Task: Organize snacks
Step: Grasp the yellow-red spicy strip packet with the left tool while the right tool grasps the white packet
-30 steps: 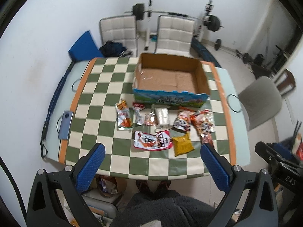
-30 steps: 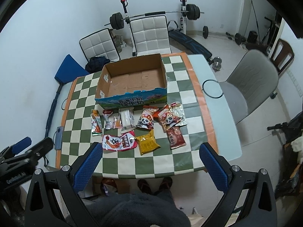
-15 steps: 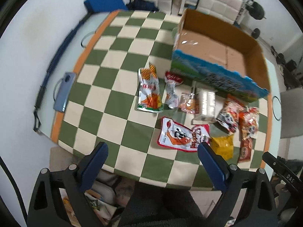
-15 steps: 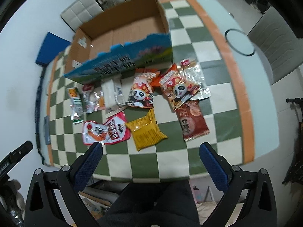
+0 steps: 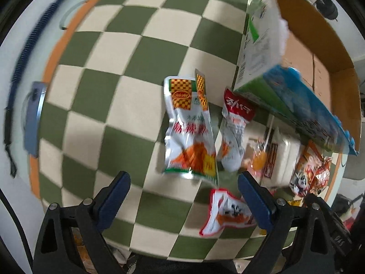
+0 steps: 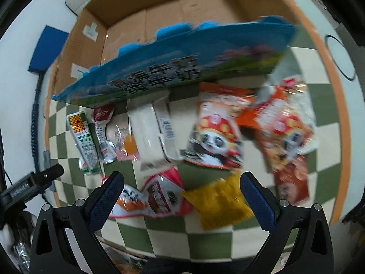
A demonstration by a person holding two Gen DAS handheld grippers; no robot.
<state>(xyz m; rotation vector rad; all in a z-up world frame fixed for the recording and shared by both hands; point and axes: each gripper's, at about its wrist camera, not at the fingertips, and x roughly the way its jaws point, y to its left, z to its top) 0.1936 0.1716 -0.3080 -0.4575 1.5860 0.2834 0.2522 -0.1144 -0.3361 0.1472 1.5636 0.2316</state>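
A: Both grippers hang over the near edge of the green-and-cream checked tabletop (image 5: pixel 141 52), jaws spread wide, nothing held. The left gripper (image 5: pixel 183 190) lines up on the silver chilli-strip packet (image 5: pixel 190 134).

B: And the right gripper (image 6: pixel 181 188) hovers above the red-and-white foil pouch (image 6: pixel 157 198) and yellow crinkled packet (image 6: pixel 219 204).

A: The snacks lie flat in rows before the open brown cardboard box with blue printed front (image 6: pixel 182 66), likely for short lifts inside.

B: The left side is bare cloth, roomy. The box's front wall crowds the back row.
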